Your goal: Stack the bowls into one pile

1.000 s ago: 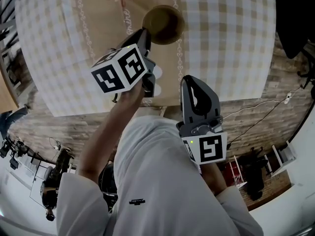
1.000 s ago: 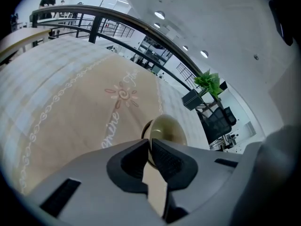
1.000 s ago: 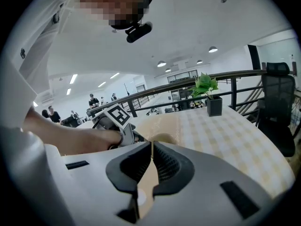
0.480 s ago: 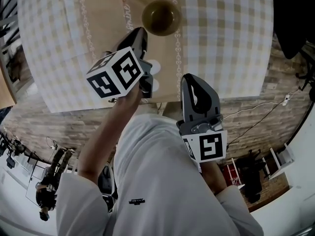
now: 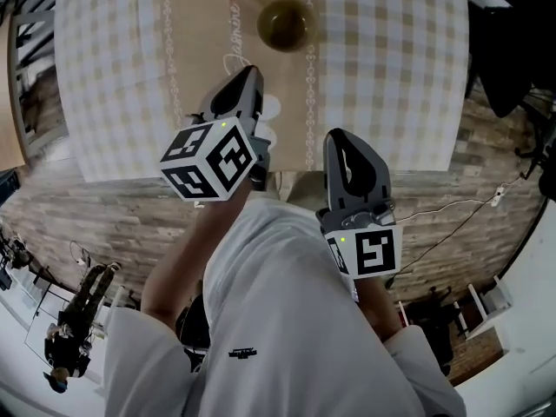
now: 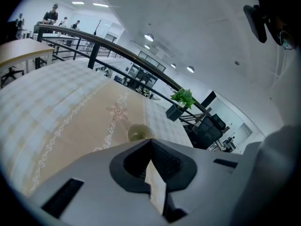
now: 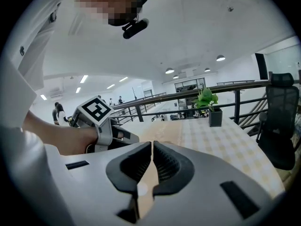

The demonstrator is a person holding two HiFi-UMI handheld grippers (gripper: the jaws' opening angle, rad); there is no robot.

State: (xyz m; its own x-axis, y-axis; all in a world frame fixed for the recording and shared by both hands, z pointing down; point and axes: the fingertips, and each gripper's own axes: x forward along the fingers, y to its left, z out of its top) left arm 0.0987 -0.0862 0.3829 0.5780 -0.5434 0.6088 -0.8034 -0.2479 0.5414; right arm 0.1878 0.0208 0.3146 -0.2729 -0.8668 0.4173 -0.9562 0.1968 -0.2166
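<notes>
An olive-brown bowl (image 5: pixel 286 24) stands alone on the beige runner at the table's far middle; whether others are nested in it I cannot tell. In the left gripper view the bowl (image 6: pixel 139 133) shows just beyond the jaws. My left gripper (image 5: pixel 246 81) hangs over the near part of the table, well short of the bowl. Its jaws have just been closing and now stand shut with nothing between them. My right gripper (image 5: pixel 340 144) is held near the table's front edge, to the right of the left one, also shut and empty.
A checked cloth (image 5: pixel 391 59) with a beige runner (image 5: pixel 200 50) covers the table, and its near edge (image 5: pixel 156 176) lies just below the grippers. A potted plant (image 7: pixel 208 103) stands at the far side by a railing. A black chair (image 7: pixel 278 126) is at the right.
The left gripper has drawn back from the bowl toward the table's near edge. The bowl now looks smaller and farther up the picture. The right gripper has barely shifted.
</notes>
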